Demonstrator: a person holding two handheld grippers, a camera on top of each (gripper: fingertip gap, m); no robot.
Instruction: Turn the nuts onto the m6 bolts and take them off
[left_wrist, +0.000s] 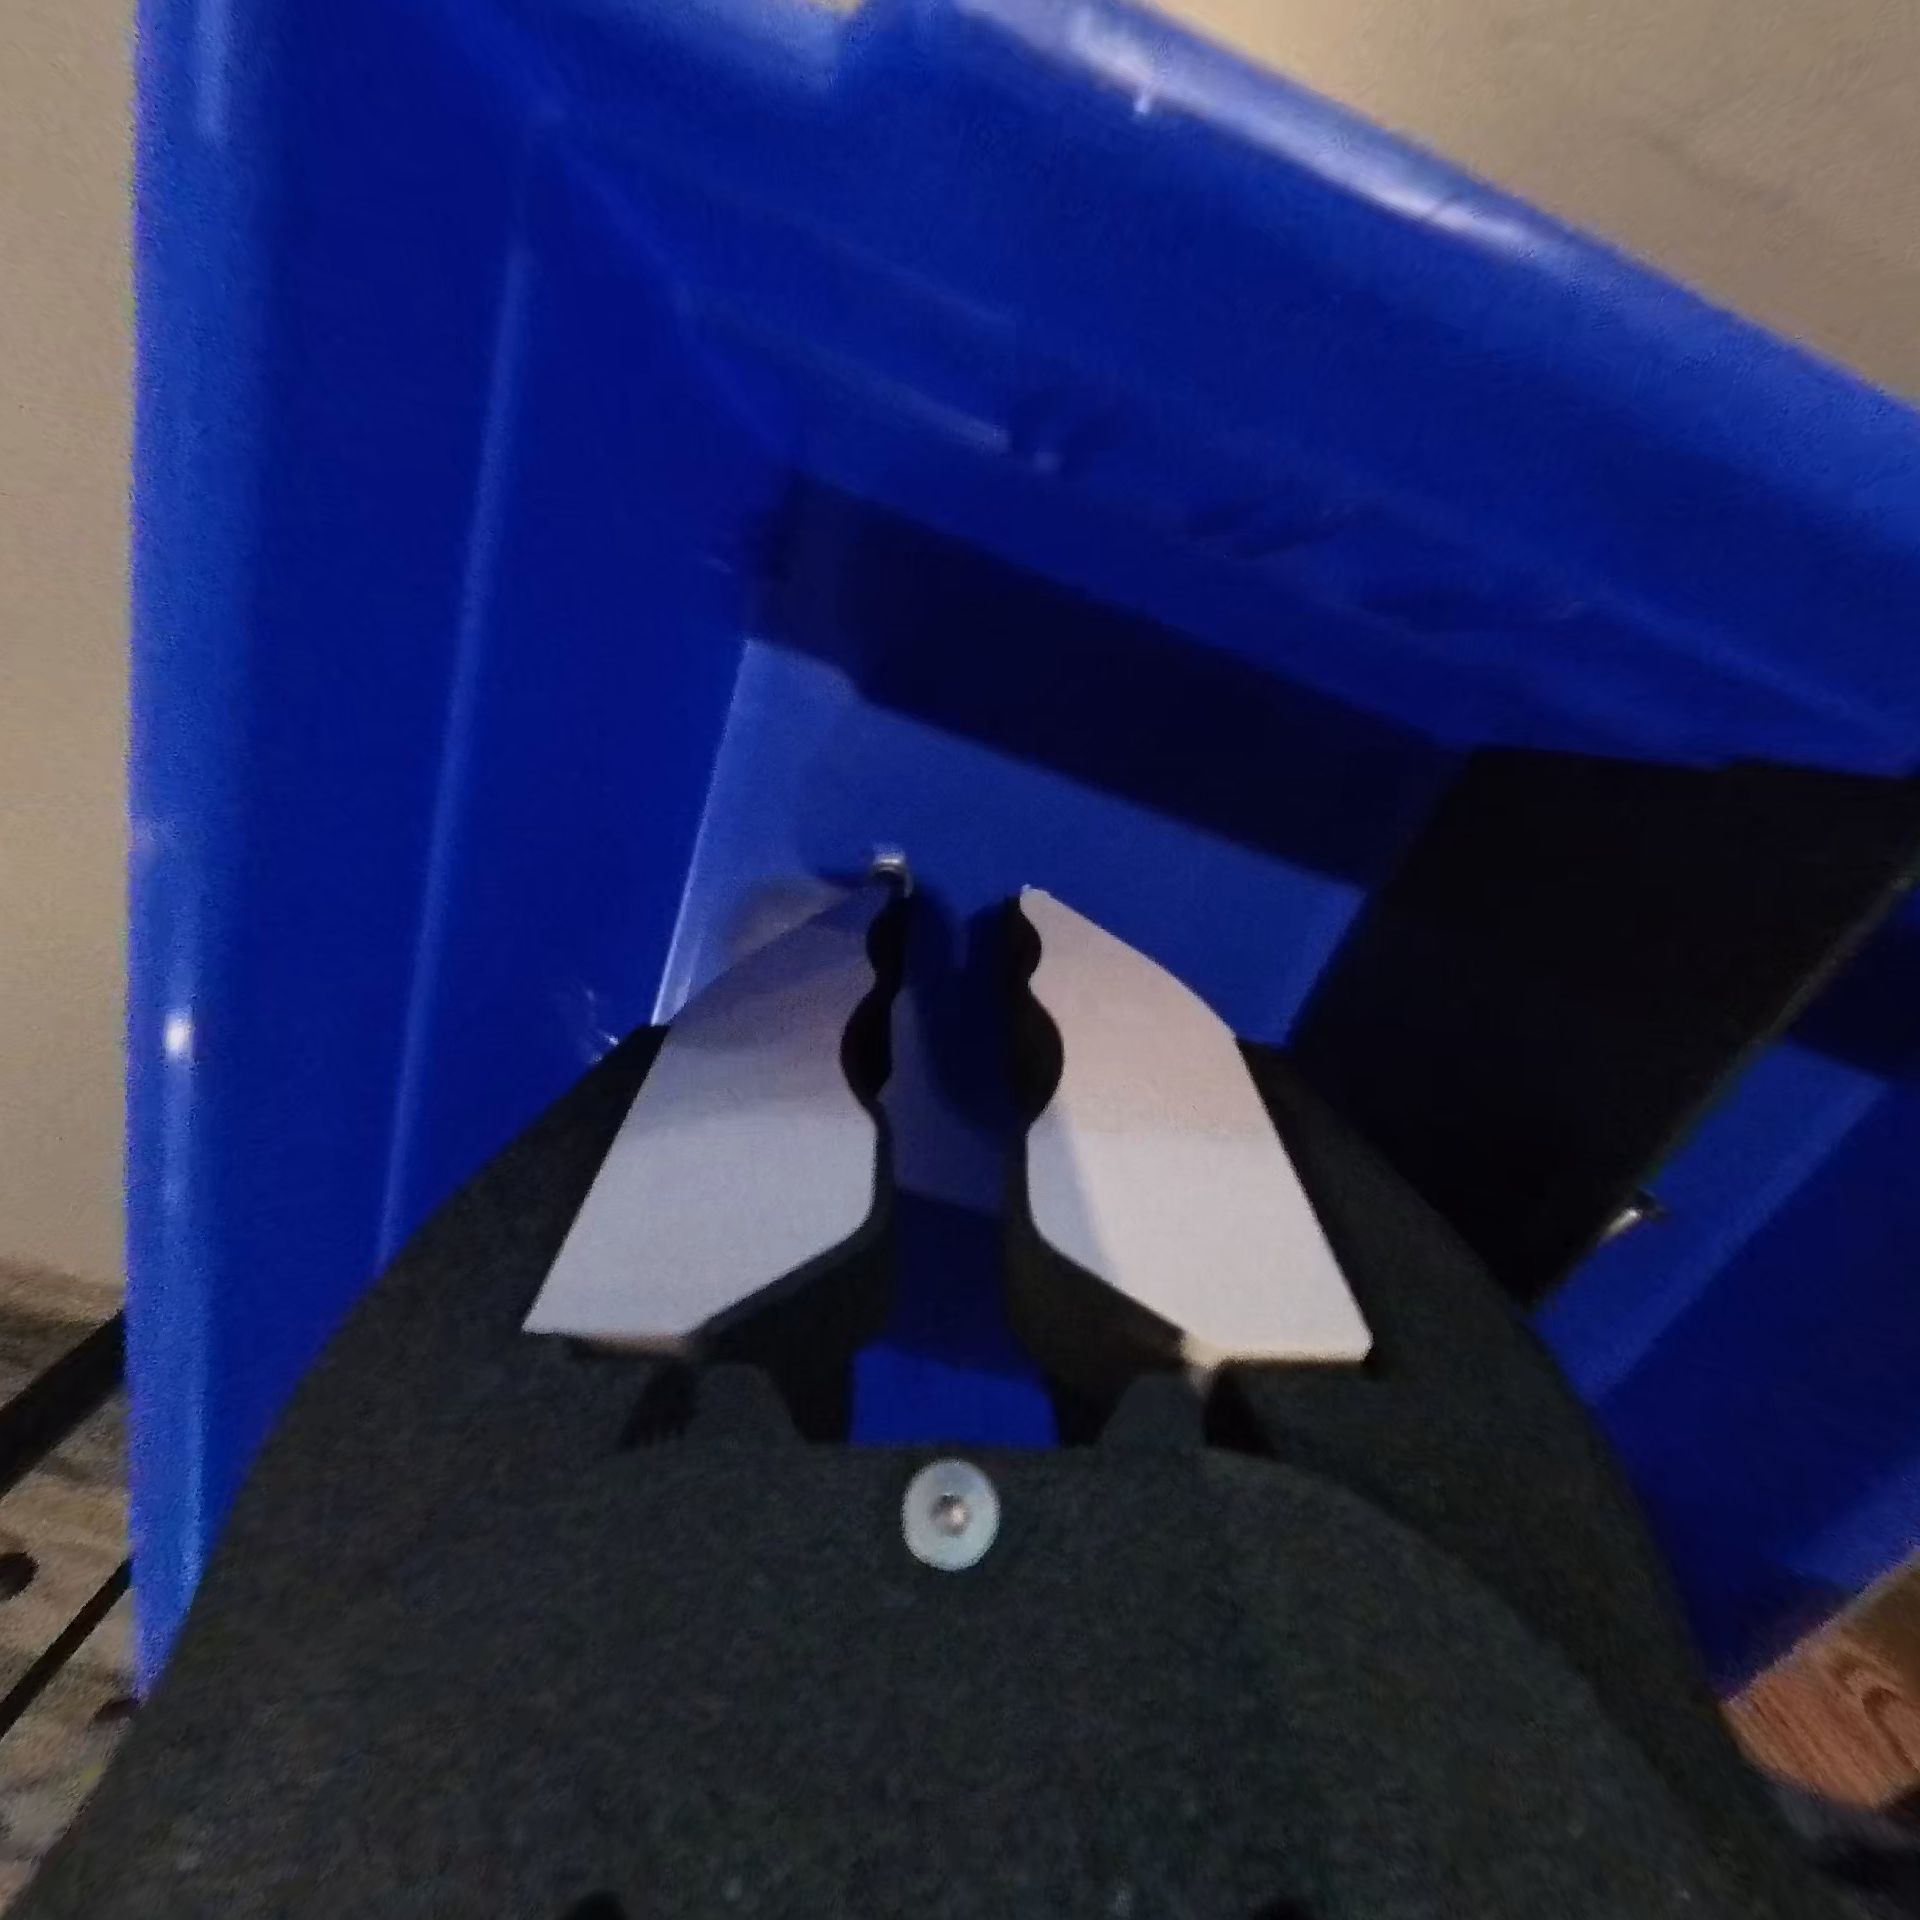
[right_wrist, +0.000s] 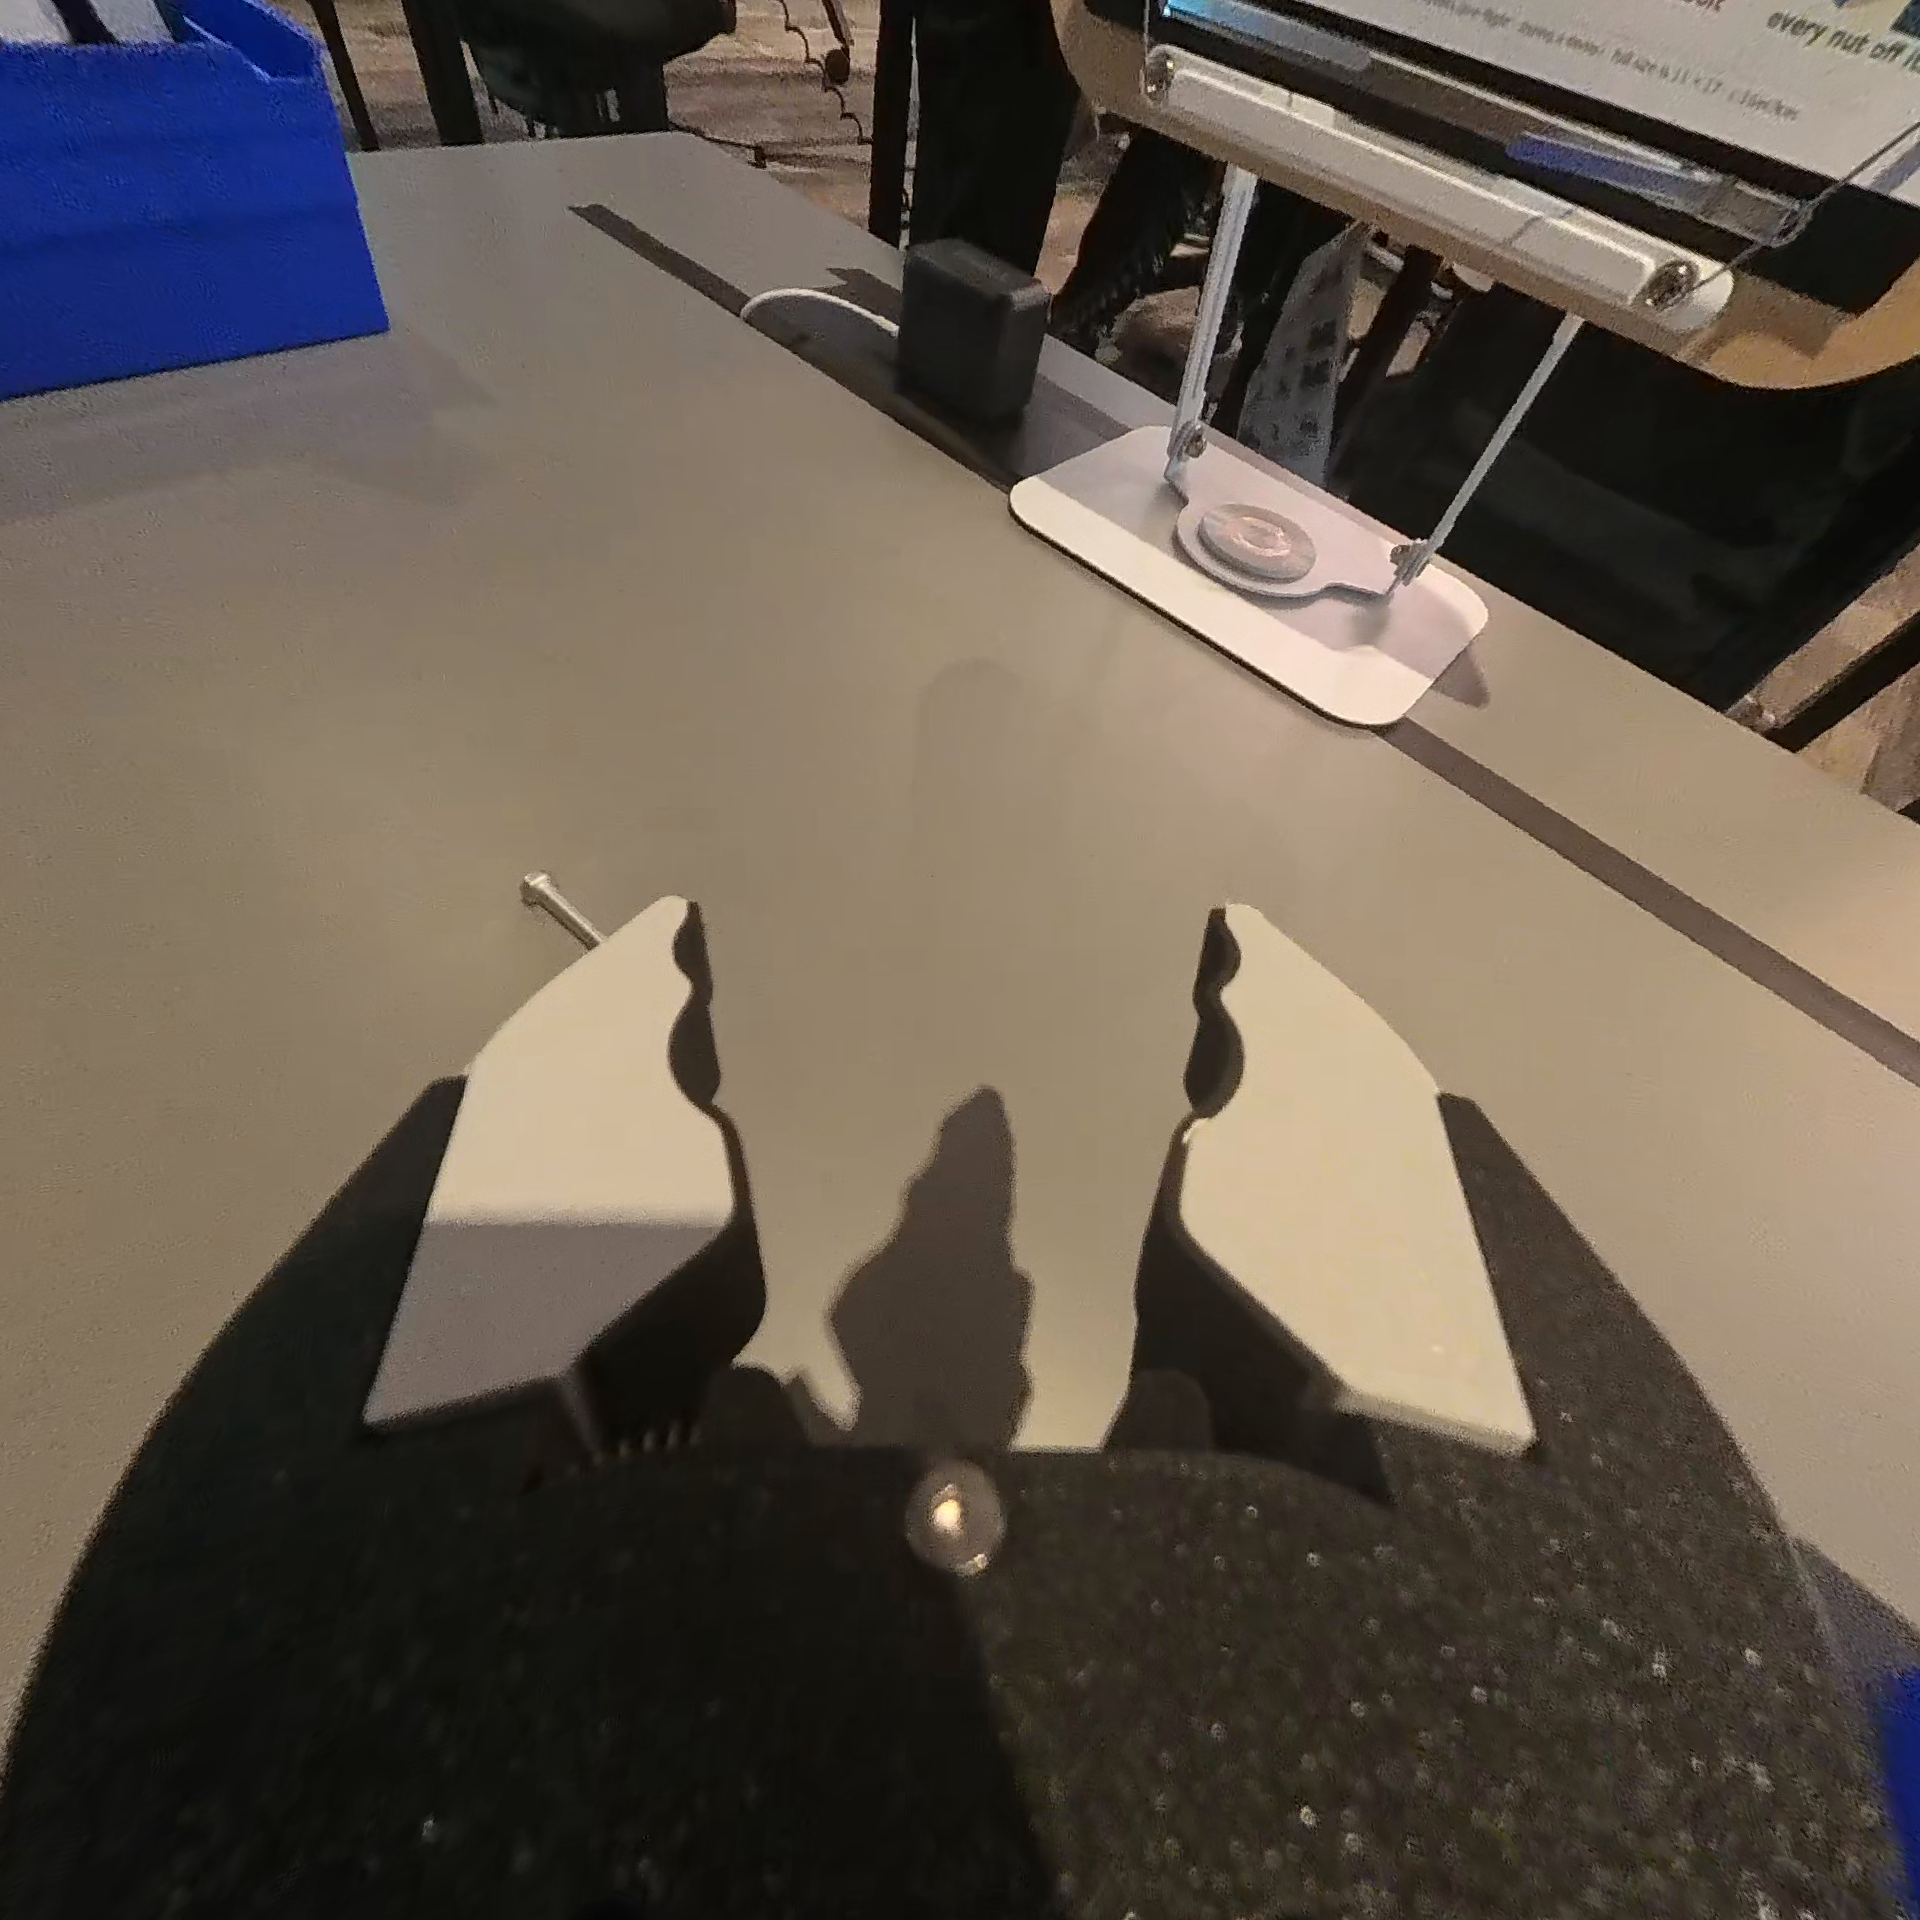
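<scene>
A grey table (right_wrist: 727, 623) fills the right wrist view, with a blue bin (right_wrist: 177, 208) at ten o'clock, a black block (right_wrist: 971, 327) at twelve and a white stand base (right_wrist: 1247, 566) at one o'clock. A slim silver bolt (right_wrist: 556, 906) lies flat on the table at eleven o'clock, its shank running under the left fingertip of the right gripper (right_wrist: 956, 914). That gripper's tongs stand wide apart over bare table, holding nothing, tilted down and forward.

The left gripper (left_wrist: 956, 904) is pushed deep into a blue bin (left_wrist: 416, 623), tongs drawn close with a narrow gap between them. A small silver nut (left_wrist: 890, 864) sits on the bin floor at the tip of the left finger (left_wrist: 748, 1039); nothing visibly lies between the pads.

Both pieces look light, hard and slick, likely to roll or skate away. The bolt is probably best gripped across its shank, the nut across its flats.
</scene>
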